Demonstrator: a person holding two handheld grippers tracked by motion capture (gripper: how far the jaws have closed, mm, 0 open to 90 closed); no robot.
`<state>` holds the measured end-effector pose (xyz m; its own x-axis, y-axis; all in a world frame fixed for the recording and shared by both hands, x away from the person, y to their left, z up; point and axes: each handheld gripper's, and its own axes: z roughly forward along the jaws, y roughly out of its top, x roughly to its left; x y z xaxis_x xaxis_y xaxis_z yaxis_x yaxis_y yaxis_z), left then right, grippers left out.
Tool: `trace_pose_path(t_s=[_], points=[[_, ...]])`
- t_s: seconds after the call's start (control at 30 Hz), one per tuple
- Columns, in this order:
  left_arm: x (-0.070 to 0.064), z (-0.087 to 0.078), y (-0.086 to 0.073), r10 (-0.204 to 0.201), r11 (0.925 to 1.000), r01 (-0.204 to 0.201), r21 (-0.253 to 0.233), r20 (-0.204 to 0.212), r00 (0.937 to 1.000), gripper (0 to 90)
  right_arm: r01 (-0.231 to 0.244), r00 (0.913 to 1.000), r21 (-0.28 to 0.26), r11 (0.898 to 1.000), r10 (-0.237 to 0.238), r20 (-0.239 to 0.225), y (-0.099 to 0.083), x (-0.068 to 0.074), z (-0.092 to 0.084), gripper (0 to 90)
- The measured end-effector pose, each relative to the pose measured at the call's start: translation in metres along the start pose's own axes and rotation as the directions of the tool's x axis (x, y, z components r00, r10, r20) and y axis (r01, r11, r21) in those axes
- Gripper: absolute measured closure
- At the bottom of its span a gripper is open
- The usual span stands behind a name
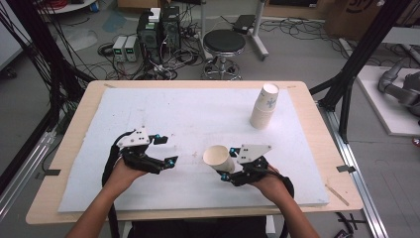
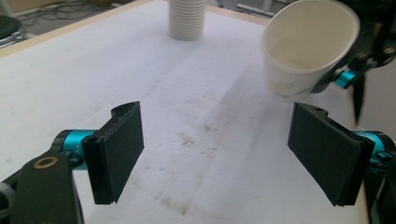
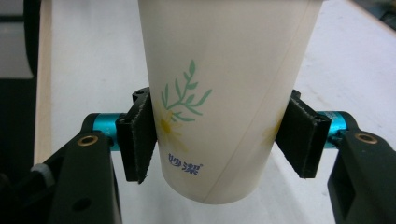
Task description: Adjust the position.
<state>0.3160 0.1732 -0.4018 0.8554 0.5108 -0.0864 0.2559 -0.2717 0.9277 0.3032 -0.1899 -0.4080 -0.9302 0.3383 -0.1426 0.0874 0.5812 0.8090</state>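
Right tongs (image 1: 227, 162) are clamped on a white paper cup with a green leaf print (image 1: 218, 157), tipped sideways; left tongs (image 1: 165, 150) gape wide, nothing between, over the white foam surface (image 1: 198, 114).

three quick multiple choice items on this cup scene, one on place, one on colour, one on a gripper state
1. Where does the stack of cups stand on the white board?
A. far right part
B. near left corner
C. dead centre

2. What colour is the sprig printed on the paper cup?
A. red
B. green
C. black

3. How is the left gripper?
A. shut on a cup
B. shut on nothing
C. open, nothing between the jaws

Answers:
1 A, the high view shows it at the far right.
2 B, the right gripper view shows green leaves.
3 C, its pads stand wide apart over bare board, while the right gripper clamps the cup.
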Motion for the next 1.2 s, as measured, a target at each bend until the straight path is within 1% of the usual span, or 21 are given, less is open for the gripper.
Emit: trace_pose_path(t_s=[0.07, 0.13, 0.17, 0.23, 0.3, 0.37, 0.4, 0.47, 0.57, 0.73, 0.8, 0.87, 0.97, 1.0, 1.13, 1.17, 1.2], points=[[0.003, -0.002, -0.007, -0.023, 0.9991, 0.022, -0.035, -0.033, 0.9992, 18.4, -0.027, 0.9996, -0.03, 0.999, 0.028, 0.011, -0.006, -0.001, -0.003, 36.2], [0.005, -0.005, -0.013, -0.036, 0.9976, 0.032, -0.062, -0.062, 0.9974, 18.3, -0.05, 0.9984, -0.054, 0.997, 0.052, 0.025, -0.012, -0.003, -0.006, 36.2], [0.006, -0.005, -0.016, -0.042, 0.9967, 0.037, -0.073, -0.073, 0.9964, 18.2, -0.07, 0.9971, -0.066, 0.995, 0.072, 0.025, -0.014, -0.003, -0.007, 36.1], [0.008, -0.006, -0.02, -0.052, 0.9954, 0.046, -0.084, -0.078, 0.9956, 18.2, -0.088, 0.9954, -0.084, 0.993, 0.091, 0.03, -0.018, -0.005, -0.008, 36.1], [0.009, -0.006, -0.024, -0.052, 0.9944, 0.043, -0.096, -0.092, 0.9944, 18.1, -0.102, 0.9938, -0.096, 0.99, 0.106, 0.036, -0.02, -0.007, -0.01, 35.9], [0.01, -0.006, -0.027, -0.056, 0.9934, 0.046, -0.104, -0.094, 0.9939, 18.1, -0.118, 0.9914, -0.114, 0.986, 0.124, 0.043, -0.022, -0.009, -0.012, 35.9], [0.01, -0.005, -0.029, -0.061, 0.9928, 0.05, -0.109, -0.104, 0.9927, 18.1, -0.125, 0.9904, -0.122, 0.985, 0.131, 0.043, -0.022, -0.009, -0.013, 35.8], [0.01, -0.005, -0.032, -0.063, 0.9929, 0.05, -0.108, -0.115, 0.9914, 18.1, -0.136, 0.988, -0.143, 0.98, 0.145, 0.053, -0.023, -0.011, -0.014, 35.8], [0.01, -0.005, -0.034, -0.056, 0.993, 0.042, -0.111, -0.129, 0.99, 18.3, -0.144, 0.9849, -0.164, 0.976, 0.158, 0.072, -0.025, -0.012, -0.016, 35.8], [0.012, -0.009, -0.039, -0.072, 0.9907, 0.054, -0.125, -0.143, 0.9871, 18.3, -0.155, 0.979, -0.2, 0.968, 0.177, 0.1, -0.026, -0.014, -0.018, 35.5], [0.013, -0.012, -0.041, -0.081, 0.9896, 0.062, -0.13, -0.143, 0.9865, 18.3, -0.157, 0.9769, -0.205, 0.966, 0.183, 0.111, -0.027, -0.015, -0.019, 35.4], [0.014, -0.015, -0.042, -0.081, 0.9891, 0.06, -0.134, -0.151, 0.9852, 18.3, -0.163, 0.9741, -0.21, 0.964, 0.191, 0.121, -0.028, -0.016, -0.02, 35.3], [0.016, -0.018, -0.043, -0.091, 0.9873, 0.068, -0.144, -0.16, 0.9828, 18.4, -0.17, 0.9687, -0.221, 0.96, 0.204, 0.141, -0.029, -0.02, -0.02, 35.2], [0.016, -0.019, -0.044, -0.095, 0.9869, 0.072, -0.144, -0.16, 0.9826, 18.3, -0.181, 0.9659, -0.224, 0.957, 0.216, 0.143, -0.03, -0.02, -0.02, 35.2], [0.018, -0.021, -0.046, -0.099, 0.9863, 0.075, -0.147, -0.168, 0.9808, 18.3, -0.179, 0.9613, -0.238, 0.955, 0.222, 0.164, -0.03, -0.024, -0.019, 35.1], [0.018, -0.022, -0.046, -0.099, 0.9863, 0.074, -0.148, -0.17, 0.9805, 18.3, -0.189, 0.9592, -0.239, 0.953, 0.231, 0.163, -0.03, -0.024, -0.02, 35.0], [0.018, -0.023, -0.045, -0.1, 0.986, 0.075, -0.149, -0.173, 0.9798, 18.3, -0.185, 0.96, -0.242, 0.952, 0.228, 0.163, -0.031, -0.025, -0.02, 35.0]])
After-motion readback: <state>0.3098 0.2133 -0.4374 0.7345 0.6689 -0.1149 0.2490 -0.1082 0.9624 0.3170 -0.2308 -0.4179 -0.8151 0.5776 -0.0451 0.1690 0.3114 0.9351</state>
